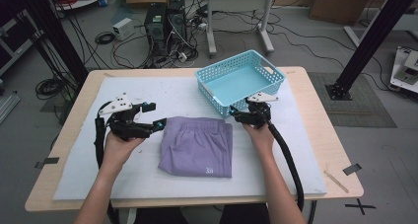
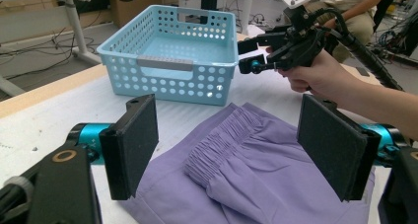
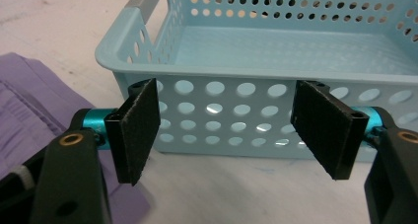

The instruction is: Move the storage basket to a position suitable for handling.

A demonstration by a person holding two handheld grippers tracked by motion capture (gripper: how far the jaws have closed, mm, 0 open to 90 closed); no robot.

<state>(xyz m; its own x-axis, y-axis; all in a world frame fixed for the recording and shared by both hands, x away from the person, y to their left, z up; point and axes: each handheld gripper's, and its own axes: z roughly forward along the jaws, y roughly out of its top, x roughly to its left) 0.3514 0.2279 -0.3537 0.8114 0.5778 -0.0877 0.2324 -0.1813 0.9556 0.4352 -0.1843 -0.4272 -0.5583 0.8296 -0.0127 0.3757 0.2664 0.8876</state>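
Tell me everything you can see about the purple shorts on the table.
The purple shorts are of thin, soft-looking lilac cloth, folded into a neat flat rectangle. The gathered elastic waistband lies at the far edge, toward the blue basket; a small white mark sits near the front corner. They rest on the white mat, apart from the basket. The left gripper hovers open at their left corner, and the right gripper is open beside their right corner; neither grips them.

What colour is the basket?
Light blue basket, clearest in the left gripper view.
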